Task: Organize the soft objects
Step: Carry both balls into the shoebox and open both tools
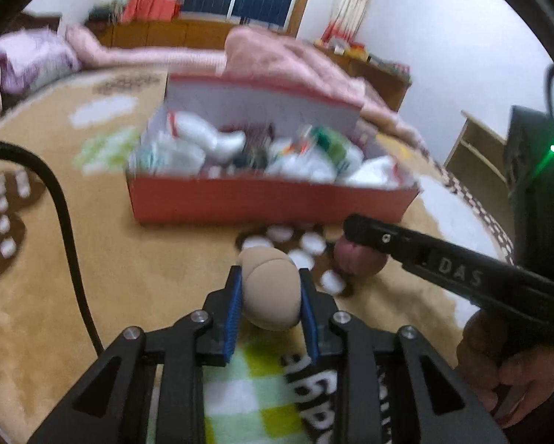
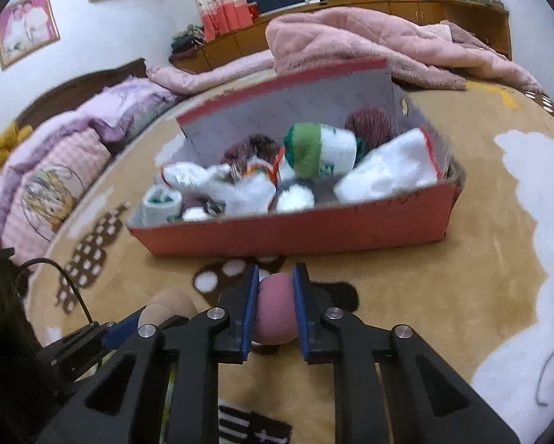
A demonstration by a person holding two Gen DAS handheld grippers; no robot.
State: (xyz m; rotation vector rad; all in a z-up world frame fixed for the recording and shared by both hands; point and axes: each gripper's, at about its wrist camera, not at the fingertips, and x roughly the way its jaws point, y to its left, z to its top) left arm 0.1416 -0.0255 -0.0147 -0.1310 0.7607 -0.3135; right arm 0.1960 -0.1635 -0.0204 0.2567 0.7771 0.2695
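Observation:
My left gripper (image 1: 270, 298) is shut on a tan rolled soft ball (image 1: 271, 292), held just above the beige rug in front of a red box (image 1: 269, 199). My right gripper (image 2: 276, 303) is shut on a pink soft ball (image 2: 276, 310), also in front of the red box (image 2: 295, 229). The box holds several rolled socks, white, green and maroon (image 2: 314, 151). The right gripper's arm shows at right in the left wrist view, with the pink ball (image 1: 354, 261) at its tip. The tan ball (image 2: 166, 307) shows at lower left in the right wrist view.
The box sits on a beige patterned blanket (image 2: 480, 222) on a bed. A pink quilt (image 2: 369, 40) is heaped behind the box, and purple bedding and a pillow (image 2: 55, 177) lie to the left. A black cable (image 1: 62, 214) runs along the left.

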